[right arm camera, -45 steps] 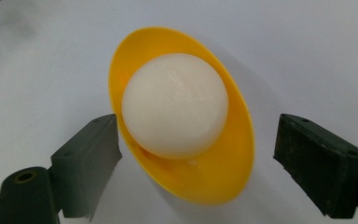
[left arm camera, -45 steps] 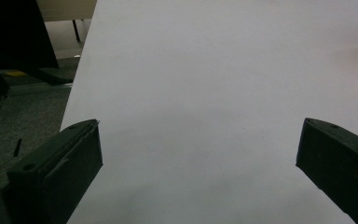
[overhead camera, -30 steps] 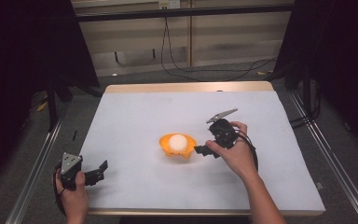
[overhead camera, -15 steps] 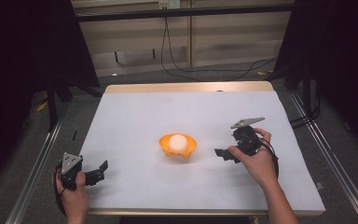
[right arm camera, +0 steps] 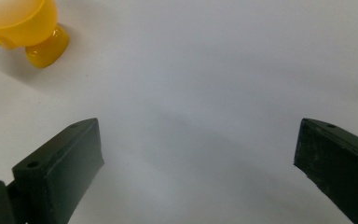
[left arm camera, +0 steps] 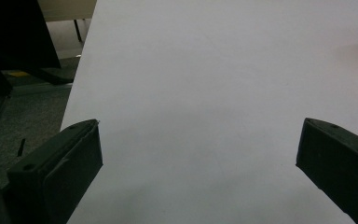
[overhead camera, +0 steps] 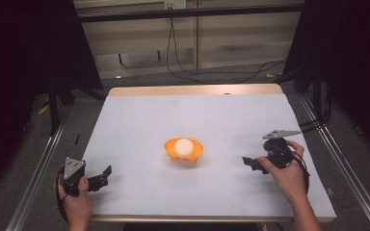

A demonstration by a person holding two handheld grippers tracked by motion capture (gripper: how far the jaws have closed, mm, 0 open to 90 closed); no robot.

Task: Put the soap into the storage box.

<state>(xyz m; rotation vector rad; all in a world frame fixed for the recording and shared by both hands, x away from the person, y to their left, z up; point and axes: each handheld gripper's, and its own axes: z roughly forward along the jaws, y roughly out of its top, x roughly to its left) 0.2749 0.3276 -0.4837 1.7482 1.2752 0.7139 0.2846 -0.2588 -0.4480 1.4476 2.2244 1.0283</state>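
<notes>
The right gripper (right arm camera: 198,172) is hanging low over the white table (right arm camera: 223,70), its two black jaws standing wide apart with bare surface between them. An orange bowl (right arm camera: 25,25) is sitting at the top left corner, cut off, apparently resting on a stubby foot.

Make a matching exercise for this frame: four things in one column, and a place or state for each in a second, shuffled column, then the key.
Things:
1. orange bowl
2. white ball
3. left gripper
4. right gripper

Places or states:
A. open and empty, at the table's near left corner
B. lying inside the bowl
C. open and empty, right of the bowl, clear of it
D. standing on stubby feet at the middle of the table

Pairs: 1-D, 2-B, 3-A, 4-C
</notes>
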